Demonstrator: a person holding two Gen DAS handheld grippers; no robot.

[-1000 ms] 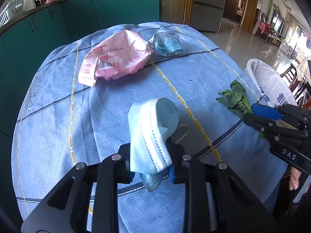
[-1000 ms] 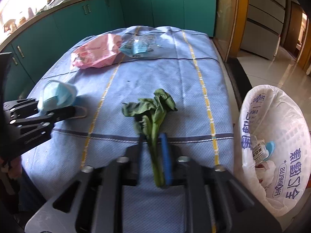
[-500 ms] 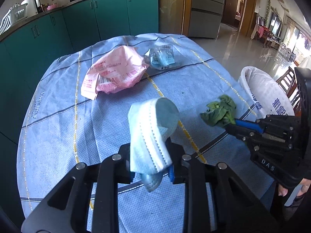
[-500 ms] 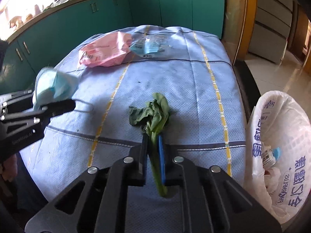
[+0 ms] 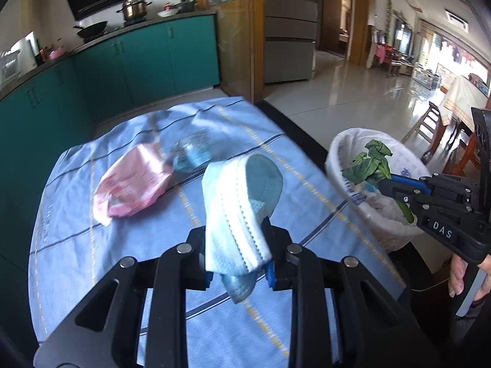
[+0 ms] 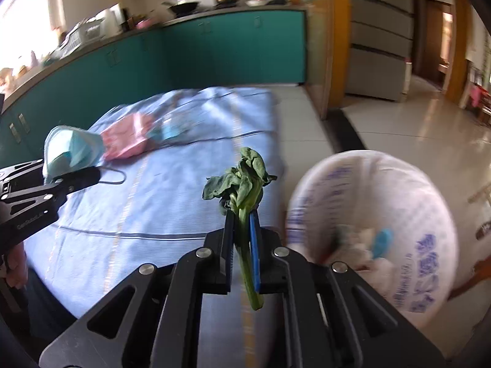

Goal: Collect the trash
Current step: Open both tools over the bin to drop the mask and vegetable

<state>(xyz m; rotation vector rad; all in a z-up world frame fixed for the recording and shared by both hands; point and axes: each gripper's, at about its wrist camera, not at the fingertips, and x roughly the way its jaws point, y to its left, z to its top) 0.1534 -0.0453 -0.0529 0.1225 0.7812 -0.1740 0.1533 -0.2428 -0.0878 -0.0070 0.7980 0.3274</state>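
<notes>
Both hands are mid-carry, each with a piece of trash lifted clear of the table (image 5: 76,251). The left gripper (image 5: 237,254) has its jaws clamped on a folded blue face mask (image 5: 242,202), which stands up above the blue checked cloth. The right gripper (image 6: 242,245) has its jaws pressed together on the stem of a wilted green vegetable (image 6: 242,181), leaves upward; in the left view that vegetable (image 5: 369,162) hangs at the mouth of the white-lined trash bin (image 5: 340,159), which stands on the floor just beside the table edge. The step in hand looks like delivery to the bin. The next move probably calls for bringing the right gripper fully over the opening and parting its jaws so the stem drops in, then swinging the mask across to follow. A pink wrapper (image 5: 132,184) and a small blue packet (image 5: 191,155) lie on the far part of the cloth, not yet collected.
</notes>
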